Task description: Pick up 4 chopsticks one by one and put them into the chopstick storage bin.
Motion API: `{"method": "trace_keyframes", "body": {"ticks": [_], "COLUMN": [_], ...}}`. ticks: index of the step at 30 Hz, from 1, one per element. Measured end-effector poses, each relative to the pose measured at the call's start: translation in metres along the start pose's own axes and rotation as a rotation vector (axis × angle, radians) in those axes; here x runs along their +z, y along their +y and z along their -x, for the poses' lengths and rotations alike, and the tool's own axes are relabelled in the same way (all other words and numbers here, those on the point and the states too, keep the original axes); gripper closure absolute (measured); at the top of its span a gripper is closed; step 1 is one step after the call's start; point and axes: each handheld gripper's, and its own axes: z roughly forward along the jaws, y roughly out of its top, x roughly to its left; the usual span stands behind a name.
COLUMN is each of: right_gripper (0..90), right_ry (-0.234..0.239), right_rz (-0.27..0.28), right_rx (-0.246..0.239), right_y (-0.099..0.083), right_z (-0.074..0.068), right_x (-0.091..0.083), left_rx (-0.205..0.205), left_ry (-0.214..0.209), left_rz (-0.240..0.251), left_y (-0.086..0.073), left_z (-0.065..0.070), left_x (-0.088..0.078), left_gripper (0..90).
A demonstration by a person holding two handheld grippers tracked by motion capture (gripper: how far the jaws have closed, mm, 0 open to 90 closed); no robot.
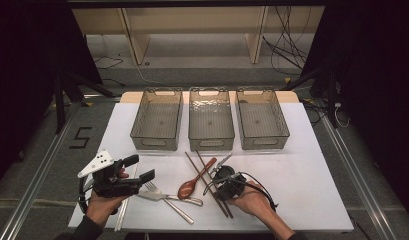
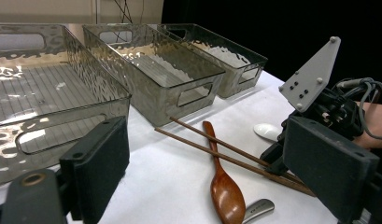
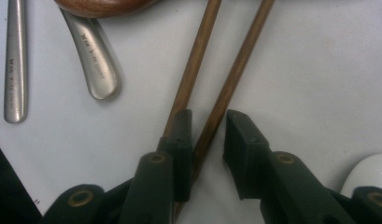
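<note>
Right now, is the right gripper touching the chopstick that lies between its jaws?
Touching. In the right gripper view, the right gripper has one chopstick between its jaws; it lies against the left pad, with a gap to the right pad.

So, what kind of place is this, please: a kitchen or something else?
Probably a lab-style recording setup, not a kitchen. A white table stands among black curtains, with loose cables on the floor behind. Three empty clear bins sit in a row, and cutlery lies before them, like a sorting exercise.
</note>
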Motion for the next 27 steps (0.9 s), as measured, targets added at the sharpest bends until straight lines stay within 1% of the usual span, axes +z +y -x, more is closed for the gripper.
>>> {"method": "trace_keyframes", "body": {"ticks": [4,6,7,9,13,14,22,27], "right_gripper": [75.3,77.8,80.3,80.9,82.5,84.3,85.4,85.7], "right_ry": [0.006,0.005,0.006,0.004,0.006,0.004,0.009,0.008], "right_rz": [0.002,-0.001,0.003,0.004,0.005,0.007,0.011,0.030], "right_rx": [0.010,0.010,0.022,0.022,0.041,0.050,0.076,0.075], "right_y": [0.000,0.001,0.001,0.001,0.002,0.002,0.003,0.002], "right_z": [0.001,0.003,0.004,0.005,0.006,0.007,0.010,0.012], "right_x": [0.000,0.000,0.000,0.000,0.000,0.000,0.000,-0.004], "left_rx": [0.000,0.000,0.000,0.000,0.000,-0.002,0.000,-0.002], "left_ry": [-0.002,-0.002,-0.003,-0.004,-0.004,-0.004,-0.005,-0.007], "left_rz": [0.001,0.002,0.003,0.003,0.004,0.005,0.006,0.004], "left_y": [0.000,0.000,0.000,0.000,0.000,0.000,0.000,0.000], "left_z": [0.000,0.000,0.000,0.000,0.000,0.000,0.000,0.000], "left_x": [0.000,0.000,0.000,0.000,0.000,0.000,0.000,0.000], "left_gripper": [14.0,14.0,14.0,14.0,14.1,14.0,14.1,14.1]}}
